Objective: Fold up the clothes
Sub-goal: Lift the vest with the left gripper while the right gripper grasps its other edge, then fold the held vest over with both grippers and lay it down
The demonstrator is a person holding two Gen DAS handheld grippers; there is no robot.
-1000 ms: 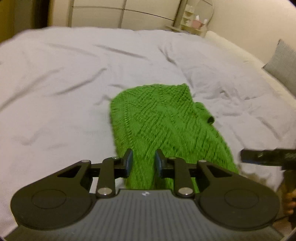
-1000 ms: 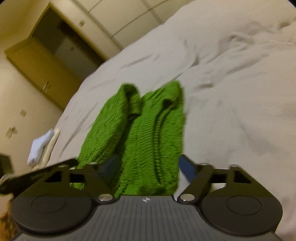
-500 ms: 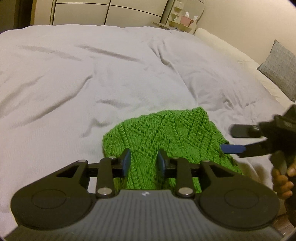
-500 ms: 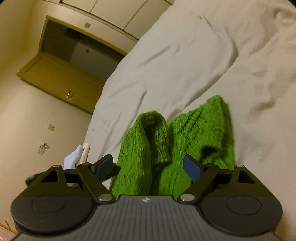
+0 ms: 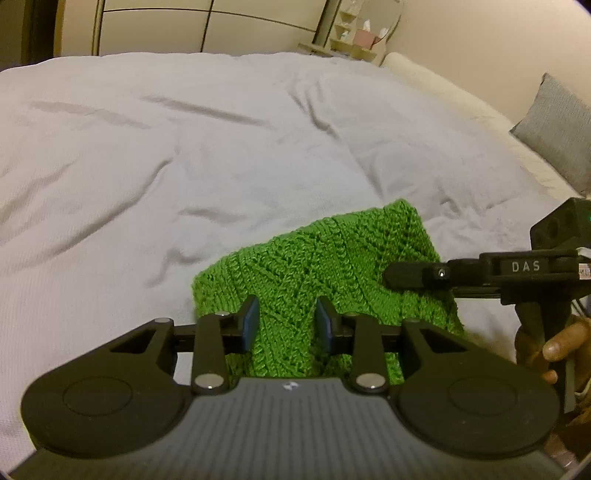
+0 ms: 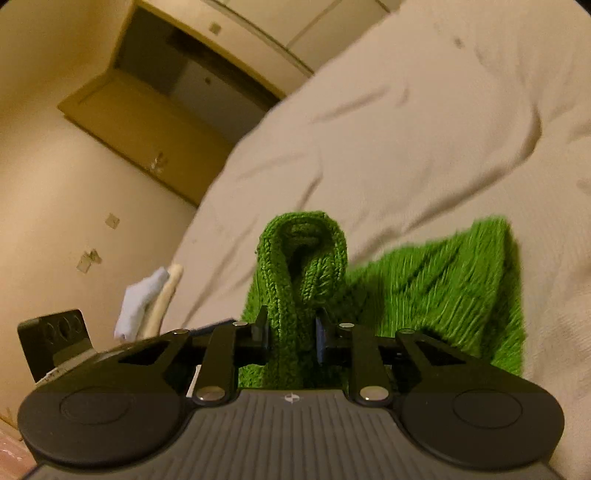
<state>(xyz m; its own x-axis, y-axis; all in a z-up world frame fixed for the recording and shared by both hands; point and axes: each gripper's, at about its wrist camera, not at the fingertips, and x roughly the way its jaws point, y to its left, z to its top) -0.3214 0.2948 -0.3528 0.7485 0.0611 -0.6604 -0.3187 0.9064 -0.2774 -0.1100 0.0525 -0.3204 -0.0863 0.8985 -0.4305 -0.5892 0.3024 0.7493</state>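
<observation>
A bright green knitted sweater (image 5: 332, 258) lies bunched on the white bed sheet (image 5: 184, 147), close to the near edge. My left gripper (image 5: 286, 325) is shut on its near edge, and the knit runs up between the blue pads. In the right wrist view, my right gripper (image 6: 291, 334) is shut on a raised fold of the same sweater (image 6: 443, 284); a loop of knit stands up just beyond the fingers. From the left wrist view, the right gripper (image 5: 391, 275) reaches in from the right over the sweater, held by a hand (image 5: 554, 347).
The rumpled sheet (image 6: 424, 129) stretches far ahead and to the left. A grey pillow (image 5: 557, 136) lies at the right edge, with wardrobe doors (image 5: 184, 33) and a small shelf (image 5: 354, 37) behind. A white cloth (image 6: 138, 306) hangs at the bed's edge near a wooden door (image 6: 147, 122).
The right gripper went from wide open to shut on a fold of the sweater. Both grippers have drawn back toward the near edge, pulling the sweater into a shorter bunch.
</observation>
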